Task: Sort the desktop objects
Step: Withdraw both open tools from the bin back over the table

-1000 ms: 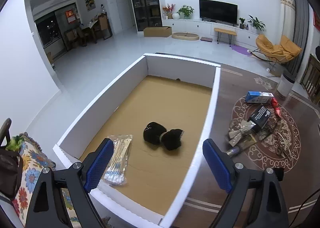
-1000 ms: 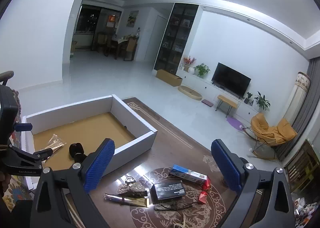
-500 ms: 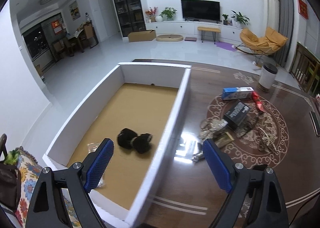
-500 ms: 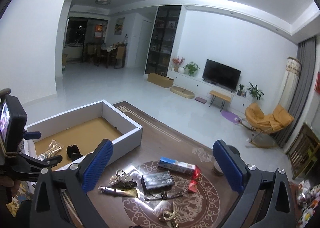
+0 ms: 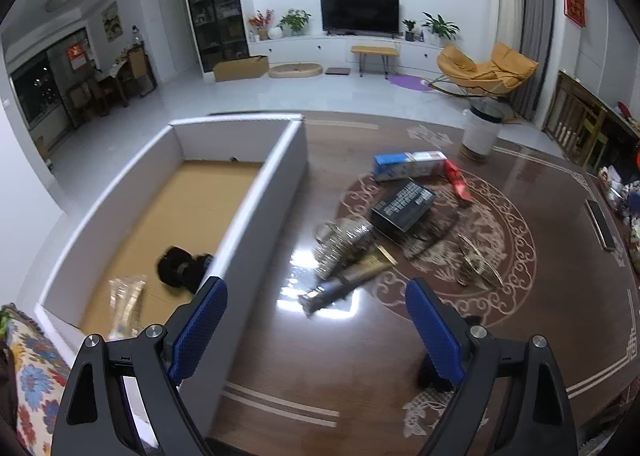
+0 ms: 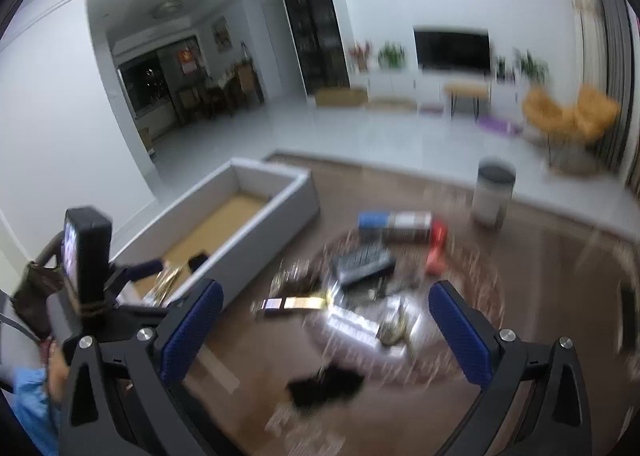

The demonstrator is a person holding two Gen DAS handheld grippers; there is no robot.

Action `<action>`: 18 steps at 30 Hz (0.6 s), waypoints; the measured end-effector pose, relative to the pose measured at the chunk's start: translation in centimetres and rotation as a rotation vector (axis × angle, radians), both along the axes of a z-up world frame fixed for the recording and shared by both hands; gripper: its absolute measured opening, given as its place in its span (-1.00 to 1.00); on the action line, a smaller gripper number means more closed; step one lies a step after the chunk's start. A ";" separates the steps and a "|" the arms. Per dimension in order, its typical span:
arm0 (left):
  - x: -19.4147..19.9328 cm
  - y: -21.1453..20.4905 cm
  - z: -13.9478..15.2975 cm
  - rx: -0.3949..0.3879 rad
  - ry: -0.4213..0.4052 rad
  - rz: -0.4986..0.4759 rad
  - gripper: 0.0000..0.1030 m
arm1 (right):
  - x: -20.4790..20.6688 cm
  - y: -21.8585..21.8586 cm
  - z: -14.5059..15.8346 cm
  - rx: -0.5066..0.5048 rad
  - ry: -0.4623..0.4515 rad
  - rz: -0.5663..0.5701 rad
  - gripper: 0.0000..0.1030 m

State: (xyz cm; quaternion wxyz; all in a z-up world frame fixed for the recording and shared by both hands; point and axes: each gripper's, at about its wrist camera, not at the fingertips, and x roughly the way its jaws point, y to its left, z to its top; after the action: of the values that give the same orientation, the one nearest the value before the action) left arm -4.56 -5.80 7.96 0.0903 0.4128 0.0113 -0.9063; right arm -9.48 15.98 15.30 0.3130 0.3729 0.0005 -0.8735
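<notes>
Both my claws stand apart with nothing between them: the left claw [image 5: 316, 320] hangs over the dark worktop [image 5: 360, 368] beside the white box [image 5: 264, 223], and the right claw [image 6: 326, 326] has just been opening over the blurred clutter. In the box lie a black bundle [image 5: 180, 266] and a clear packet [image 5: 126, 296]; a black box [image 5: 402, 205], a blue carton [image 5: 408, 164] and a gold tube [image 5: 348, 280] lie on the worktop.

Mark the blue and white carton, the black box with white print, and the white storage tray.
Blue and white carton [image 5: 410, 164], left wrist view, middle of its long side.
Black box [image 5: 403, 205], left wrist view, centre of its printed top.
White storage tray [image 5: 256, 211], left wrist view, near side wall.
</notes>
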 end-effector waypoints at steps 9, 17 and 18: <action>0.0 1.0 -5.5 0.087 -0.072 -0.004 0.76 | 3.1 3.2 -6.9 0.097 -0.135 -0.110 1.00; -0.2 2.0 -9.5 0.112 -0.142 -0.022 0.76 | 3.7 4.7 -11.2 0.269 -0.125 -0.199 1.00; -0.2 2.1 -9.7 0.112 -0.146 -0.023 0.76 | 3.7 4.8 -11.6 0.274 -0.133 -0.198 1.00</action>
State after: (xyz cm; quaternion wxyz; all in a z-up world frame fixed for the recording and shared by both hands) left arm -4.75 -3.73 -1.78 0.0572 0.4824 0.0508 -0.8726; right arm -5.80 20.74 3.70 0.1710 0.4673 0.0619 -0.8652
